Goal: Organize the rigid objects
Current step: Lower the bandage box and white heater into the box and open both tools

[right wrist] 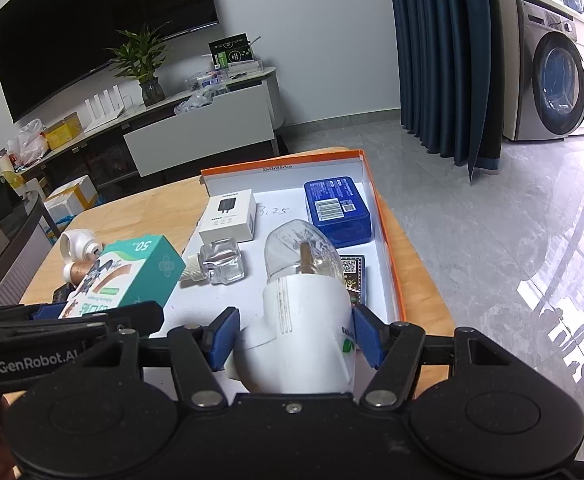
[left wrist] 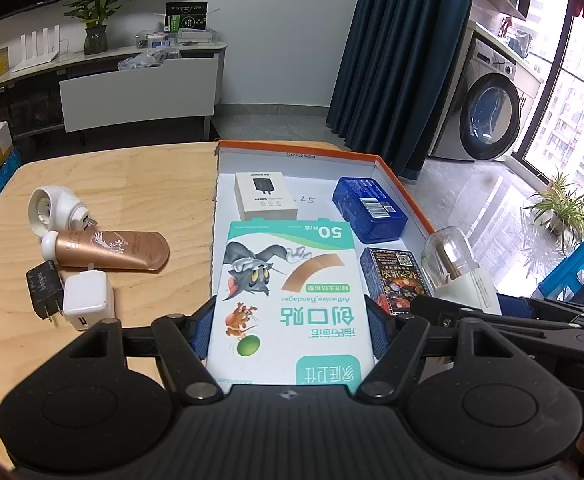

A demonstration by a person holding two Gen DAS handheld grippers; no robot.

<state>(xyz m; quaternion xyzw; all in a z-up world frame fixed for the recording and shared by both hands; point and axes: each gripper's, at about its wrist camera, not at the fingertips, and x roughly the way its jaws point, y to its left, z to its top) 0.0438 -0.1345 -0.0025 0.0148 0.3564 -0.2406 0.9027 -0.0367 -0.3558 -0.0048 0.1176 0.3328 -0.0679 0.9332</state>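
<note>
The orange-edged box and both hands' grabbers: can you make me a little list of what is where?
left gripper: jaws closed on the teal-and-white bandage box, held over the tray
right gripper: jaws closed on the white plug-in device with a clear dome
orange-edged white cardboard tray: holds a white charger box, a blue tin, a dark patterned card box, a clear square bottle
wooden table, outside tray: gold tube, round white plug-in, black charger, white charger cube

Glossy cardboard bandage box, apparently.
</note>
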